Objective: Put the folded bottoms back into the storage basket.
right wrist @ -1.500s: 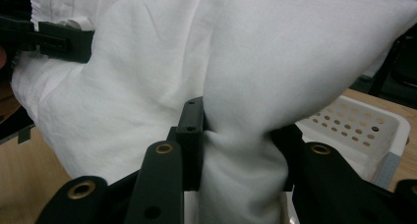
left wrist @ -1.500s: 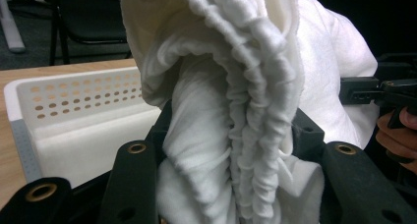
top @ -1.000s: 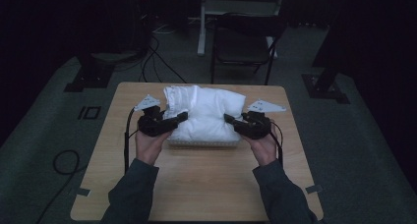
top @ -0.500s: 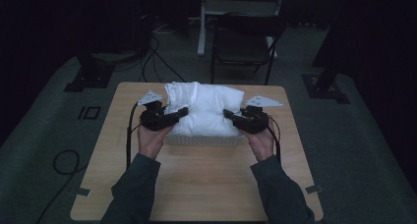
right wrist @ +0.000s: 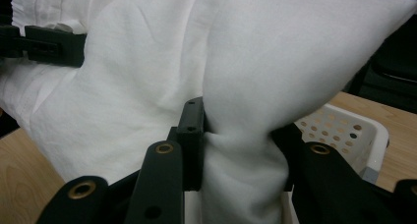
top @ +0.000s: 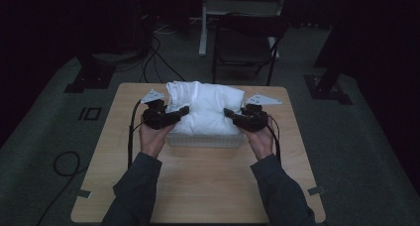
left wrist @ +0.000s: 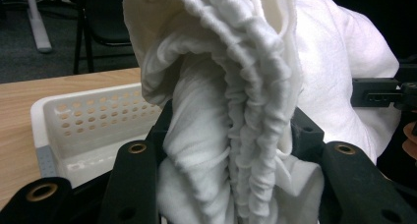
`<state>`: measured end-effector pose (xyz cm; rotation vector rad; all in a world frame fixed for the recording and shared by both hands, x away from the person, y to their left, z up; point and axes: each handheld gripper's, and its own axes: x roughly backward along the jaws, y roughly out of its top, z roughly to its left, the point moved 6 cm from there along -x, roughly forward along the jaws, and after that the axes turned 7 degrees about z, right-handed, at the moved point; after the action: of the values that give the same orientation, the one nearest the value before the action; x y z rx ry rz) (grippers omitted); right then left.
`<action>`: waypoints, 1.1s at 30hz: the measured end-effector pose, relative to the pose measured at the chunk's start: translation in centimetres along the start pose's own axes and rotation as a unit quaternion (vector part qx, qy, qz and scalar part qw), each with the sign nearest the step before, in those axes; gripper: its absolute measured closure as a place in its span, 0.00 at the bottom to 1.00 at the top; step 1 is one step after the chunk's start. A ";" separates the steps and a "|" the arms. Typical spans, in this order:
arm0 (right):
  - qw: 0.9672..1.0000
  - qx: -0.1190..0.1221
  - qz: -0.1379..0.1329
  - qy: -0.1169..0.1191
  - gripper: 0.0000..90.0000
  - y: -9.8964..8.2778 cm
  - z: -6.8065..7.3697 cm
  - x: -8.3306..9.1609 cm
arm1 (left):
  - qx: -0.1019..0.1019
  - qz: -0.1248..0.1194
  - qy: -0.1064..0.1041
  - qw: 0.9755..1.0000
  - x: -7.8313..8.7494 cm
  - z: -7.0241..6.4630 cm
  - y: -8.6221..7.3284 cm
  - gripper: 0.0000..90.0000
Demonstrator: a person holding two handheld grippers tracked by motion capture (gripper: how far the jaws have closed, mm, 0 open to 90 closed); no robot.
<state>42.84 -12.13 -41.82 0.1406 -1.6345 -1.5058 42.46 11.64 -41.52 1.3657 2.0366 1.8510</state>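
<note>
A person's two sleeved forearms reach in from the near edge of the wooden tabletop (top: pixel 198 186), each hand holding a black gripper at either end of a white perforated basket (top: pixel 205 139) that sits toward the far edge, midway between the side edges. The left gripper (top: pixel 179 113) is clamped on a bunched, gathered fold of a bulky white cloth (top: pixel 205 107), and the right gripper (top: pixel 232 114) is pinched tight on the cloth's smooth opposite end. The cloth is heaped over the basket, rising above its rim, and beyond the tabletop's far edge a dark chair (top: pixel 245 42) stands on the floor.
</note>
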 end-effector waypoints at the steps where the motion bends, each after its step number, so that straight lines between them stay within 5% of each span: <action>1: 1.000 -0.001 0.000 0.000 0.75 0.0 0.0 -0.1 | 0.001 0.000 0.001 1.000 0.0 0.0 0.0 0.59; 33: 1.000 -0.027 0.009 -0.011 0.75 0.2 -1.3 -3.2 | 0.023 0.017 0.013 1.000 -2.0 2.5 -0.2 0.59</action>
<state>45.74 -11.08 -43.43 0.0802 -1.6066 -1.5400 45.05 12.35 -43.32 1.4032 2.0940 1.8568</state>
